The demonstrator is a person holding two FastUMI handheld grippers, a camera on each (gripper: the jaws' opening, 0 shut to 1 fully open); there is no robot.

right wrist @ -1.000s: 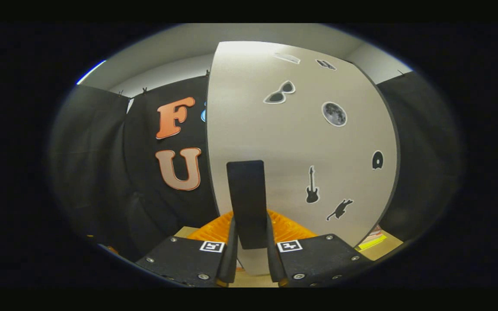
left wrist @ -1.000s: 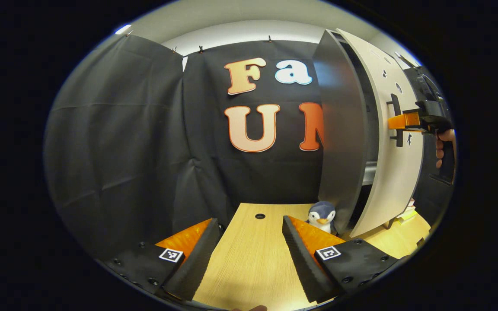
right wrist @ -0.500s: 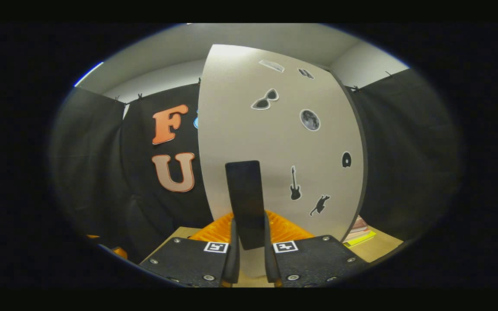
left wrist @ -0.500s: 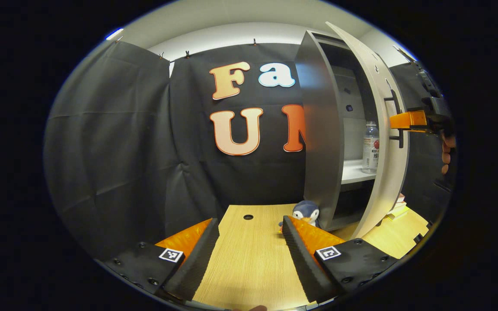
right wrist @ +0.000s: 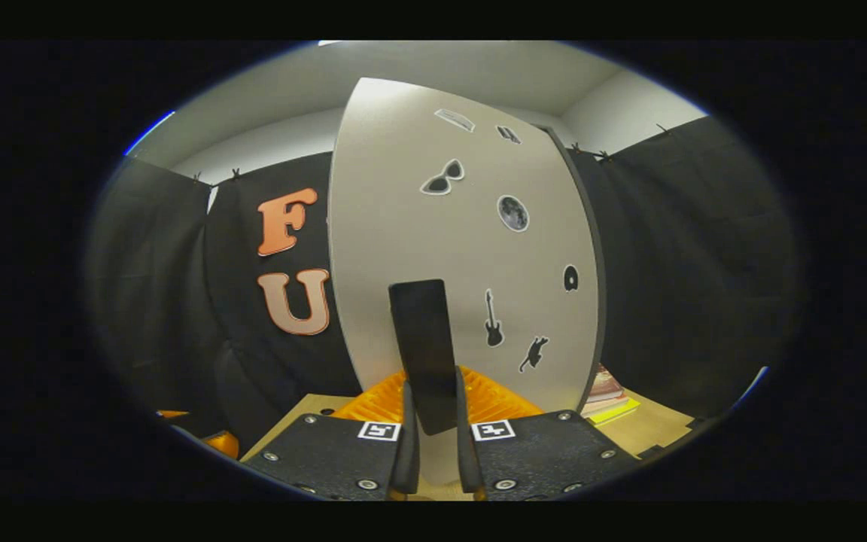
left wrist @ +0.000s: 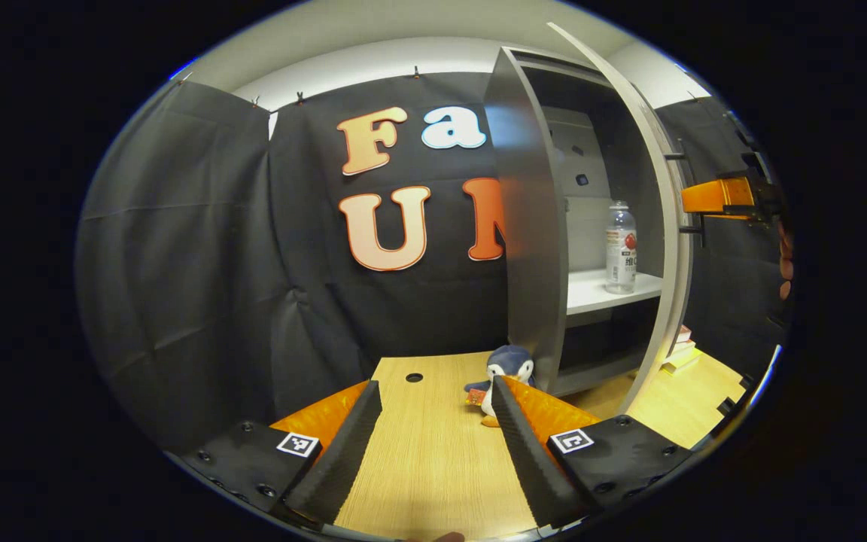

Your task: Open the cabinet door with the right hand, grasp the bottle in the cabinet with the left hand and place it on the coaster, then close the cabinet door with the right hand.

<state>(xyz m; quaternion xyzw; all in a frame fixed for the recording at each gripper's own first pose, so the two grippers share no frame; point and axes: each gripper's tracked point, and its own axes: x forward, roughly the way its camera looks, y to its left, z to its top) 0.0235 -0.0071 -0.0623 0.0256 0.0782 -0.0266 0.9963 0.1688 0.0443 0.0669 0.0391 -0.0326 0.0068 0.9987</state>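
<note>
Pinching the door handle [right wrist: 424, 354], the right gripper [right wrist: 433, 452] holds the cabinet door [right wrist: 433, 248] ajar; the bottle [left wrist: 620, 247] stands on the shelf [left wrist: 603, 290] inside. The left gripper [left wrist: 433, 444] hangs spread above the table [left wrist: 433, 459], half-hiding a toy penguin [left wrist: 507, 367].

We see the left gripper [left wrist: 433, 444], fingers spread, above the wooden surface [left wrist: 433, 467]. A plush penguin [left wrist: 505, 373] sits by the open cabinet [left wrist: 531, 226]; a bottle [left wrist: 620, 248] stands upright on its shelf [left wrist: 591, 290].
</note>
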